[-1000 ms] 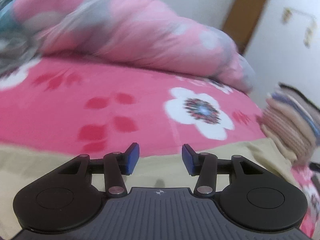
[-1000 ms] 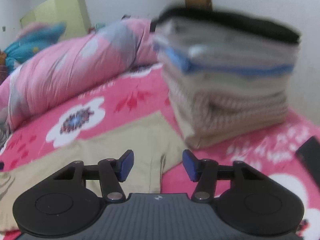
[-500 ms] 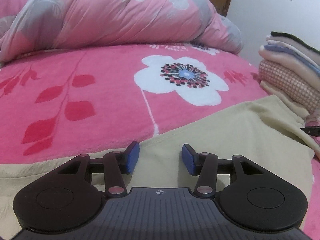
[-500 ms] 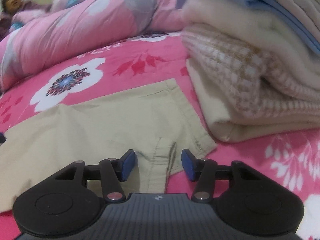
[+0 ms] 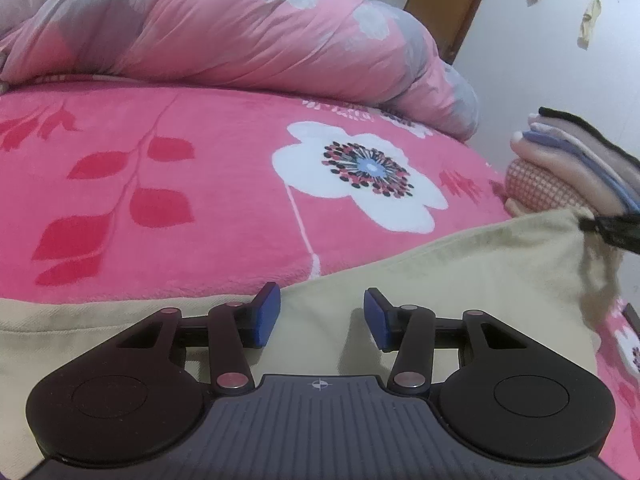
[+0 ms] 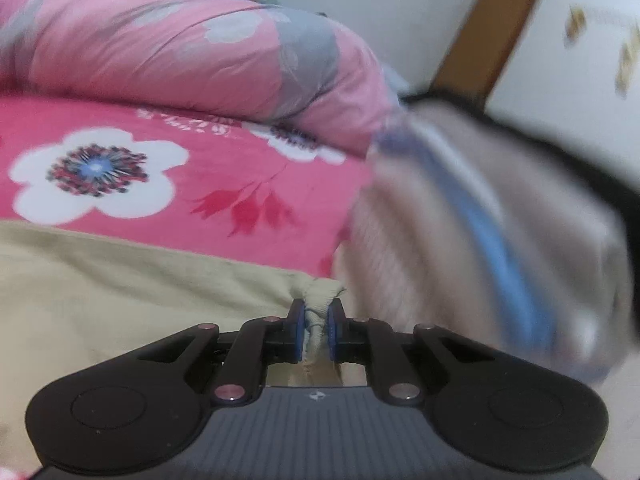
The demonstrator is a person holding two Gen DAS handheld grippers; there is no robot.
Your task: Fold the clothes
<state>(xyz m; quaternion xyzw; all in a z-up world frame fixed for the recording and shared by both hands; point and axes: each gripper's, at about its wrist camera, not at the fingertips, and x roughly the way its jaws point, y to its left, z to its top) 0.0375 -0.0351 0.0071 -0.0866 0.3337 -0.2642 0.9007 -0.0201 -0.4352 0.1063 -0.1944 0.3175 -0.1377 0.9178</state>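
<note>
A beige garment [image 5: 460, 280] lies spread on the pink flowered bedspread [image 5: 200, 180]. My left gripper [image 5: 322, 318] hovers open just above its near edge, with only flat cloth under the blue pads. In the right wrist view my right gripper [image 6: 317, 328] has its jaws closing, and the pads press on a bunched corner of the beige garment [image 6: 120, 280]. The left wrist view shows that corner lifted at the far right, where the right gripper [image 5: 588, 225] pinches it and the cloth hangs down below.
A stack of folded clothes [image 5: 560, 176] stands on the bed right beside the held corner, blurred in the right wrist view [image 6: 480, 240]. A rolled pink and grey quilt [image 5: 240, 32] lies along the back. A brown door [image 5: 448, 0] and white wall are behind.
My right gripper swung toward the garment's corner by the stack and closed on it, bunching and lifting the cloth. My left gripper sank a little toward the garment and stayed open.
</note>
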